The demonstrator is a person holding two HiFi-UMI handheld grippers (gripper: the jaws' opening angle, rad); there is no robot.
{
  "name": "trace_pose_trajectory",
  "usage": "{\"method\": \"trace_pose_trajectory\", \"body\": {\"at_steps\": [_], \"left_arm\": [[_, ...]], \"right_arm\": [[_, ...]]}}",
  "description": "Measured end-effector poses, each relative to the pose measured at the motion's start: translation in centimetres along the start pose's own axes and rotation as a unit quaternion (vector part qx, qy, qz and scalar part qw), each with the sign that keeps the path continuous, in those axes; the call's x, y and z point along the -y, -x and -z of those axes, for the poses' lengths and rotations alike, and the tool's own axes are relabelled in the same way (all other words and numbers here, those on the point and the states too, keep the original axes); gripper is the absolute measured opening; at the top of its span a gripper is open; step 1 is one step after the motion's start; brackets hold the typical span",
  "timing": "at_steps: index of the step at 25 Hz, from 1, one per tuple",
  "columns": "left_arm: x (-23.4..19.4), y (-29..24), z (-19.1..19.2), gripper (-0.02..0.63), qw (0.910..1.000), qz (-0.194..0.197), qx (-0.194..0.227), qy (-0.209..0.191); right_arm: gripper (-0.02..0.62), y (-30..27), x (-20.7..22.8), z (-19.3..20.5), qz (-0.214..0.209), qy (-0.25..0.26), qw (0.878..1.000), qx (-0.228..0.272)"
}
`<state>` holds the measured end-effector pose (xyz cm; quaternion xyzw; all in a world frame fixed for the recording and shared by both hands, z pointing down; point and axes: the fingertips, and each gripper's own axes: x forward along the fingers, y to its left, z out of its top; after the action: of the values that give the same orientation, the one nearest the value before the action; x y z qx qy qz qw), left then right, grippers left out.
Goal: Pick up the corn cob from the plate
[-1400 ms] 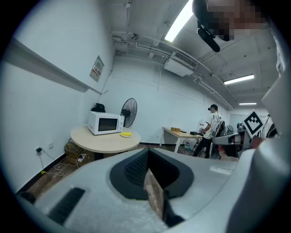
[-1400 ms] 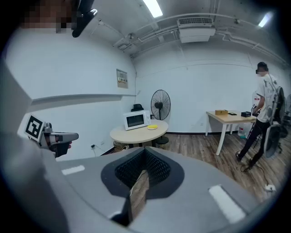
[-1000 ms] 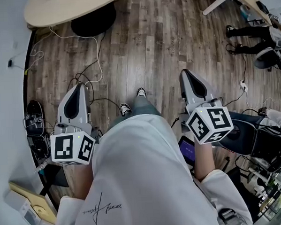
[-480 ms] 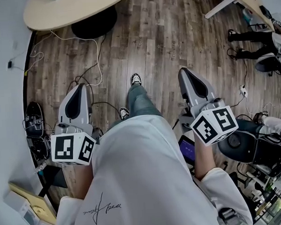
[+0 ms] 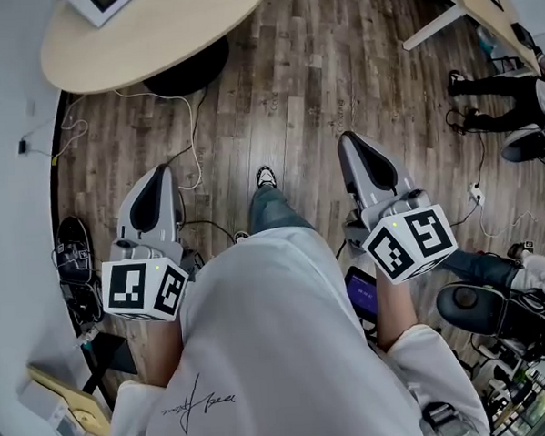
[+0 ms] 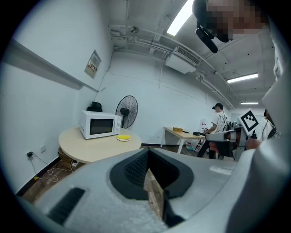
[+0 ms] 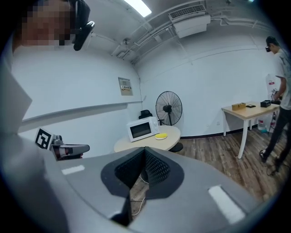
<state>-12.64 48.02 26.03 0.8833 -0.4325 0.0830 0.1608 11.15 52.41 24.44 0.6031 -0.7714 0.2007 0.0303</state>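
Grey left gripper, round pale table

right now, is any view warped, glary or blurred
head view: sharp, evenly lit, floor bowed by the wide lens; left gripper view: dark round vignette, ceiling light blown out, mosaic patch top right; right gripper view: same vignette, mosaic patch top left

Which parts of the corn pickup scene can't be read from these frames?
- Yellow item on the round table, beside the microwave: too small in both gripper views to tell corn cob from plate.
- Head view: the top edge cuts the table off; only a corner of the microwave shows, and the yellow item lies outside the frame.
- Wall notice, left gripper view: print too small to read.
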Motion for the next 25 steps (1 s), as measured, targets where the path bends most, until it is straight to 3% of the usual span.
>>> {"method": "trace_pose_trajectory", "body": {"at_steps": [8,16,25], "left_arm": [[-1.3,-6.7,-2.7,-0.009,0.9998,-0.018,0.000,-0.003],[-1.6,-12.5,-4.1,-0.009,0.9998,-0.022,0.000,0.003],[-0.5,-17.9,-5.0,-0.009,0.9995,-0.030,0.005,0.004]], "right_arm": [[0.012,-5.9,6.1,-2.2,0.014,-0.039,0.999,-0.010],[0.011,-10.6,9.3,-3.8,0.003,-0.014,0.999,-0.038],[0.012,-13.7,13.8,-4.8,-0.014,-0.023,0.999,-0.047]]}}
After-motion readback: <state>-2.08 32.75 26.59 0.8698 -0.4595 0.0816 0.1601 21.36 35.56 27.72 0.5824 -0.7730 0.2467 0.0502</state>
